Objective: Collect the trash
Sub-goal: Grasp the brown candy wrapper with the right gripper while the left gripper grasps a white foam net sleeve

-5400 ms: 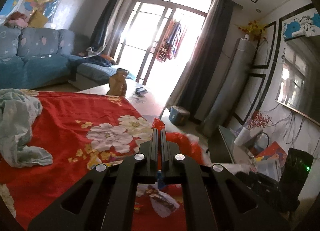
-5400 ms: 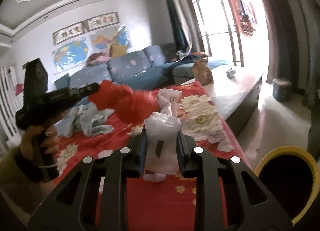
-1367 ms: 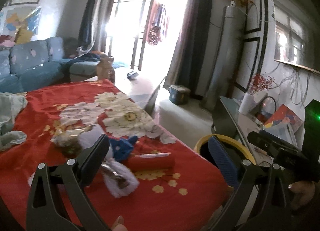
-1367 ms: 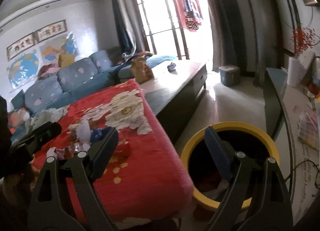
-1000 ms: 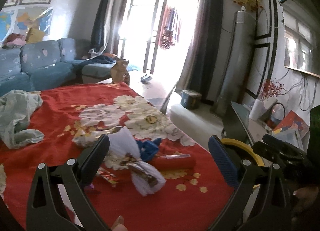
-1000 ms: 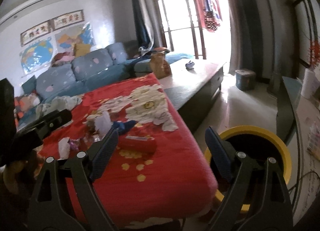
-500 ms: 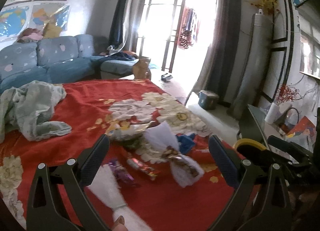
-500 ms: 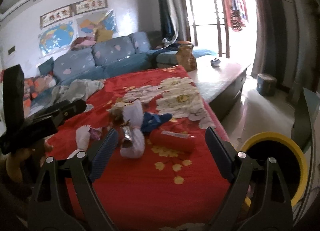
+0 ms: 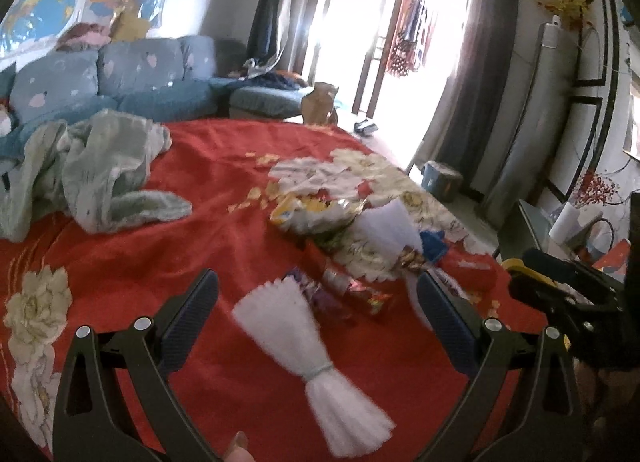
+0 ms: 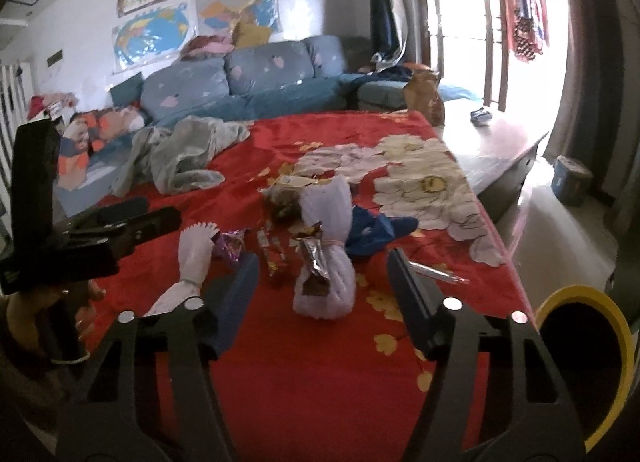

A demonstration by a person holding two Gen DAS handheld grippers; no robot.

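Both tools are spread wide and empty: left tool [image 9: 318, 304] hangs over the white tied bundle [image 9: 308, 346], right tool [image 10: 320, 274] lines up with the bigger white wrapped bundle [image 10: 326, 246]. Trash sits scattered on the red cloth [image 10: 320, 374], and the yellow-rimmed bin [image 10: 582, 362] waits by the edge, probably for short drops
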